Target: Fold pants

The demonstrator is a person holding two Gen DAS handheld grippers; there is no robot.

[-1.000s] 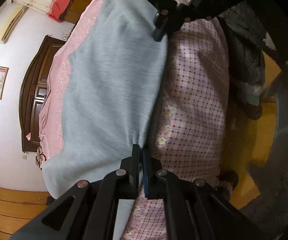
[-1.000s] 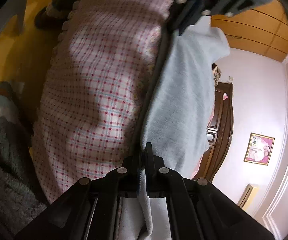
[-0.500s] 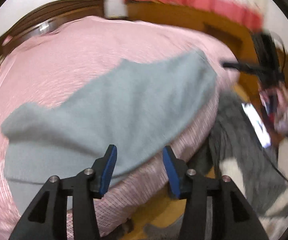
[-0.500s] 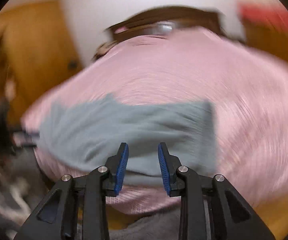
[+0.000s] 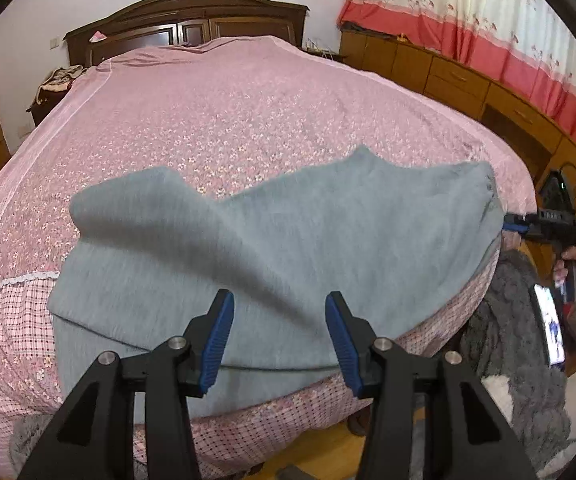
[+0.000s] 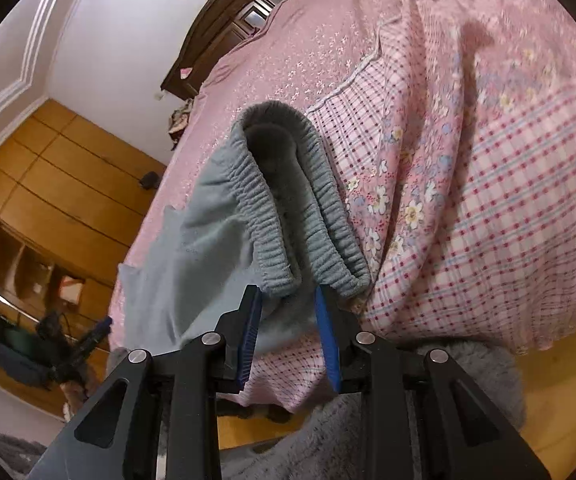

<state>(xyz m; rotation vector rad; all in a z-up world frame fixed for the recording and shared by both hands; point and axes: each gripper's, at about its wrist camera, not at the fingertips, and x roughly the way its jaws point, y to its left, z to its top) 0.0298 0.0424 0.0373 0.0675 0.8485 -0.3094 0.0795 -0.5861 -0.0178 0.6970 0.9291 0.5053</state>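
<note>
The grey sweatpants (image 5: 328, 248) lie spread across the near edge of the bed, on the pink floral bedspread (image 5: 228, 112), with their lower edge hanging a little over the checked border of the spread (image 5: 12, 332). They are soft, fleecy and pale grey-blue, lying crosswise along the bed's edge. One fold of cloth on the left rises in a rounded hump (image 5: 136, 196), and a long soft crease runs diagonally down from it toward the middle. The cloth looks slightly blurred there, so I can't say for sure how many layers are stacked.

From the right wrist camera, the elastic waistband (image 6: 288, 200) is gathered and gapes open, showing the darker fuzzy inside of the pants.

The left gripper (image 5: 280, 328) hangs just above the near edge of the pants, its blue-padded jaws spread wide and holding nothing. The right gripper (image 6: 288, 320) sits right at the waistband end, jaws apart, with the ribbed elastic just ahead of the fingertips (image 6: 253, 312) but not pinched between them.

A dark wooden headboard (image 5: 184, 24) stands at the far end of the bed.
</note>
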